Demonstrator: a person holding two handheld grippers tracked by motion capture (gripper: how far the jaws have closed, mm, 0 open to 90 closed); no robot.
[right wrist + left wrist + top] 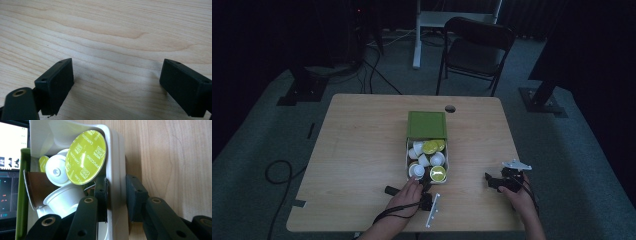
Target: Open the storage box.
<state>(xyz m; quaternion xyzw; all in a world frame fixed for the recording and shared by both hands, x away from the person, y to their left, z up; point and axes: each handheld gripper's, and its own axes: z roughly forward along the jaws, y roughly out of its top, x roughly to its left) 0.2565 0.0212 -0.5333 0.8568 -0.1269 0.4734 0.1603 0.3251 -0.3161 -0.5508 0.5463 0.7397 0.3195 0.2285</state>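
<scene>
A dim room with dark curtains, a folding chair (474,50) and cables on grey carpet surrounds the pale wooden table (362,150), where a white tray (446,165) of coffee capsules sits near the middle with its green lid (427,124) lying just behind it. The left gripper (116,197) straddles the tray's near wall, one jaw inside among the capsules and the other outside, with a small gap at the outer jaw, so I cannot tell whether it is clamped yet. The right gripper (116,87) hovers with its jaws spread wide over bare wood, well apart from the tray, holding nothing. The tray is heaped: a yellow-green foil-topped capsule marked Cappuccino (86,157) leans on edge against the wall, white capsule cups (63,200) lie tilted beneath it, and a brown one (37,187) rests on its side. The risk, as I judge it, is that pulling or lifting by one thin wall tips the tray, so the loose heap slides and capsules spill over the rim; the inner jaw could also crush or puncture a foil top pressed against it
</scene>
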